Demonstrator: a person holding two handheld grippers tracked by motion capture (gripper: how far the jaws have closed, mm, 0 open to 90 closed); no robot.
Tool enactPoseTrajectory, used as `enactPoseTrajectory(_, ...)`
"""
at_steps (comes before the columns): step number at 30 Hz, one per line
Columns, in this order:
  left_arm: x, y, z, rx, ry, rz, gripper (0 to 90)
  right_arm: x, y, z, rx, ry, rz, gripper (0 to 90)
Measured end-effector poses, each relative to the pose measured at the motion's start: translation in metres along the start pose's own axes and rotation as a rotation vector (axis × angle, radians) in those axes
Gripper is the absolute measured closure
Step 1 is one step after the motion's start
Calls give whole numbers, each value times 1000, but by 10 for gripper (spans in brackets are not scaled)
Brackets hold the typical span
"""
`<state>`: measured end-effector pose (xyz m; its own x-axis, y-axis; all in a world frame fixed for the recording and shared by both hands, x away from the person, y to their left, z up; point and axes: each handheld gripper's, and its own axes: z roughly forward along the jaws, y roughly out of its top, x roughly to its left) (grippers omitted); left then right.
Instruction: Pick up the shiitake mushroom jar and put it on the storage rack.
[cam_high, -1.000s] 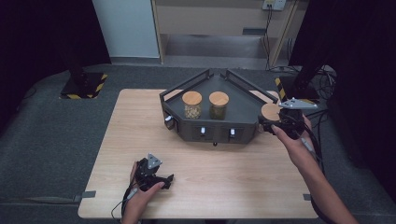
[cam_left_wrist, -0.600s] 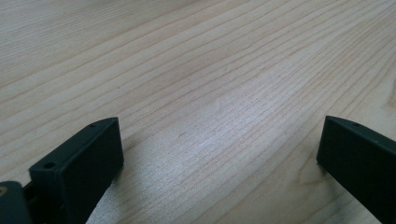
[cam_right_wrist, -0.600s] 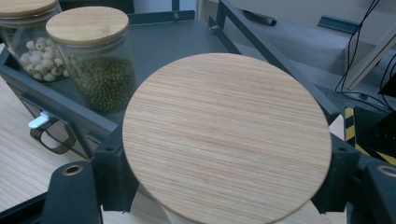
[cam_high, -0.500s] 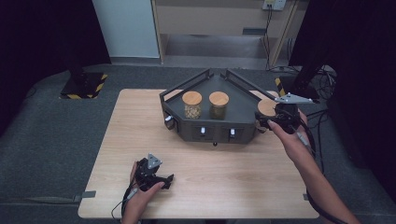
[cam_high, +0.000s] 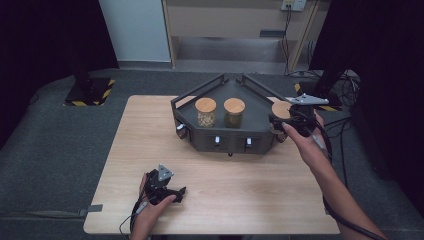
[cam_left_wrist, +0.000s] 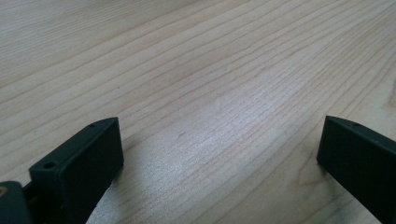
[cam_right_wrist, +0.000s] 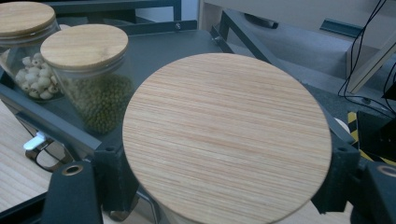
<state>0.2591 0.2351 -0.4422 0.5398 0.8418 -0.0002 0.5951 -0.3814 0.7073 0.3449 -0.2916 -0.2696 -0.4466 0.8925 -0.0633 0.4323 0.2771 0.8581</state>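
My right gripper (cam_high: 283, 119) is shut on a glass jar with a round wooden lid (cam_high: 281, 109) at the right edge of a dark grey rack (cam_high: 260, 107). In the right gripper view the lid (cam_right_wrist: 226, 135) sits between the two black fingers (cam_right_wrist: 111, 171), hiding the jar's contents. Two more lidded jars stand in the rack: one holds pale beans (cam_high: 205, 111) (cam_right_wrist: 27, 65) and one holds green beans (cam_high: 234, 112) (cam_right_wrist: 95, 98). My left gripper (cam_high: 174, 193) rests open on the wooden table (cam_high: 150, 130) near its front edge, with bare wood between its fingers (cam_left_wrist: 79, 163).
The rack (cam_right_wrist: 154, 51) has raised bars along its back sides and small knobs (cam_high: 217, 141) on its front face. Cables (cam_high: 327, 145) trail from the right gripper over the table's right edge. Dark floor surrounds the table, with a black stand (cam_high: 85, 90) at far left.
The right gripper has carried the jar a little farther away and to the left, closer over the rack's right edge. The left gripper has not moved.
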Motion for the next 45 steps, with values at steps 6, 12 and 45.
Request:
enactPoseTrajectory(6, 0, 0, 0, -1, 0, -1, 0, 1, 6, 8, 3, 1, 1, 258)
enactPoseTrajectory(12, 0, 0, 0, 0, 0, 0, 0, 0, 9, 14, 0, 6, 9, 258)
enactPoseTrajectory(45, 0, 0, 0, 0, 0, 0, 0, 1, 21, 51, 21, -25, 33, 258)
